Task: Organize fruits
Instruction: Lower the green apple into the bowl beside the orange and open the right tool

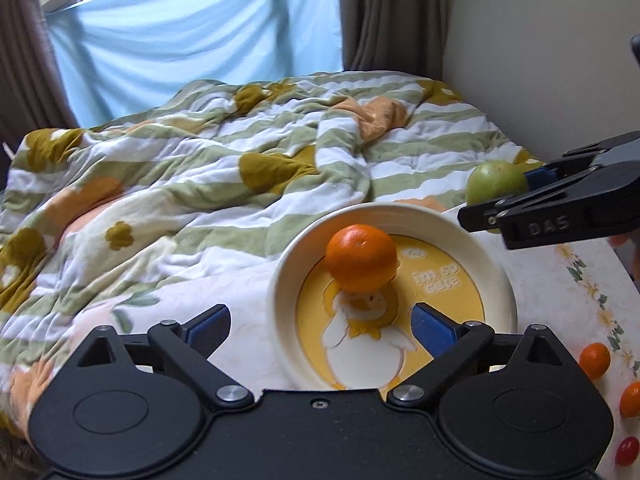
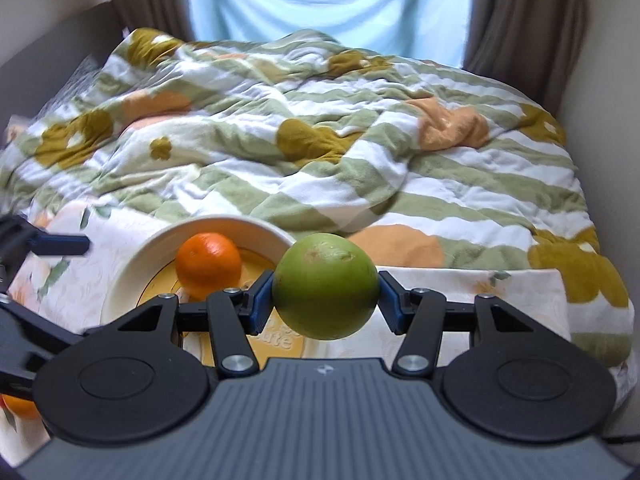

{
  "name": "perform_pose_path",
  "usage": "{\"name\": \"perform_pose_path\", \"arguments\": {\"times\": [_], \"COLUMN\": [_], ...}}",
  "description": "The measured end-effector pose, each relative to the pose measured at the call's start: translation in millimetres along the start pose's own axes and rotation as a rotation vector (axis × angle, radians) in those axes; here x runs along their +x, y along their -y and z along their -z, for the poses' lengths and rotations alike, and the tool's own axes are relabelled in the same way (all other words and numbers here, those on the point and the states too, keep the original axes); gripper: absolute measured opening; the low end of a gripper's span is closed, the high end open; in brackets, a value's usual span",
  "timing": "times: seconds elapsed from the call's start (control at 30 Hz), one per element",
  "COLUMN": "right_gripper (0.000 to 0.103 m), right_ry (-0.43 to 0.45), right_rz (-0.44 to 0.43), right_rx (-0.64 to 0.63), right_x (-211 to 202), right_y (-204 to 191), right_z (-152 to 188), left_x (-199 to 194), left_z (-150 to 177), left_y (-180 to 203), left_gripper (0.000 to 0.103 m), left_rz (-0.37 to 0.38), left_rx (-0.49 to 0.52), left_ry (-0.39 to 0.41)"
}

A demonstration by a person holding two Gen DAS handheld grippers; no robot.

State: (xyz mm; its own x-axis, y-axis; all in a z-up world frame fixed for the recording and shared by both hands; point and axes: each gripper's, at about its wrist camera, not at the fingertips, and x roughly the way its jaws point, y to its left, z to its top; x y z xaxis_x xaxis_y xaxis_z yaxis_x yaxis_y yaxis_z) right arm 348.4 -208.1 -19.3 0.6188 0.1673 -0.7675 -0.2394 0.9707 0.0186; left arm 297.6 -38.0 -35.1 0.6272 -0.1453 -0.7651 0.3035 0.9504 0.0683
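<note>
The left gripper (image 1: 320, 330) has its fingers spread wide, with nothing between the blue pads (image 1: 430, 326). An orange (image 1: 361, 258) sits in the bowl (image 1: 494, 276) just ahead of those fingertips, roughly on the line midway between them and clear of both pads. The bowl's near rim lies between and under the fingers, closer to the right one.

The right gripper (image 2: 326, 296) pinches a green fruit (image 2: 326, 286): one pad presses on each side of it, and the fruit bulges above and below the fingers, held off the surface. Seen from the right wrist, the orange lies ahead and to the left of the left finger, inside the bowl, which sits partly under that finger. From the left wrist, the green fruit hangs at the bowl's far right edge.

Three small fruits, two orange (image 1: 595, 360) and one red (image 1: 627, 451), lie on the cloth (image 1: 548, 280) to the right of the left gripper's right finger, outside the bowl.
</note>
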Motion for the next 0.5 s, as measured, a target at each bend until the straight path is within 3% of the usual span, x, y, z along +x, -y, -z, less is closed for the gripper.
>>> {"name": "perform_pose_path", "arguments": {"times": [0.2,0.5], "right_gripper": [0.069,0.069], "right_ry": [-0.014,-0.027], "right_rz": [-0.029,-0.031], "right_rx": [-0.126,-0.226], "right_x": [26.9,56.3], "right_y": [-23.2,-40.6], "right_z": [9.0,21.3], "left_x": [-17.7,-27.8], "left_z": [17.2,32.6], "left_y": [-9.8,-18.1], "left_gripper": [0.099,0.099], "left_rz": [-0.053,-0.077], "left_rx": [-0.07,-0.13], "left_ry": [-0.001,-0.001]}}
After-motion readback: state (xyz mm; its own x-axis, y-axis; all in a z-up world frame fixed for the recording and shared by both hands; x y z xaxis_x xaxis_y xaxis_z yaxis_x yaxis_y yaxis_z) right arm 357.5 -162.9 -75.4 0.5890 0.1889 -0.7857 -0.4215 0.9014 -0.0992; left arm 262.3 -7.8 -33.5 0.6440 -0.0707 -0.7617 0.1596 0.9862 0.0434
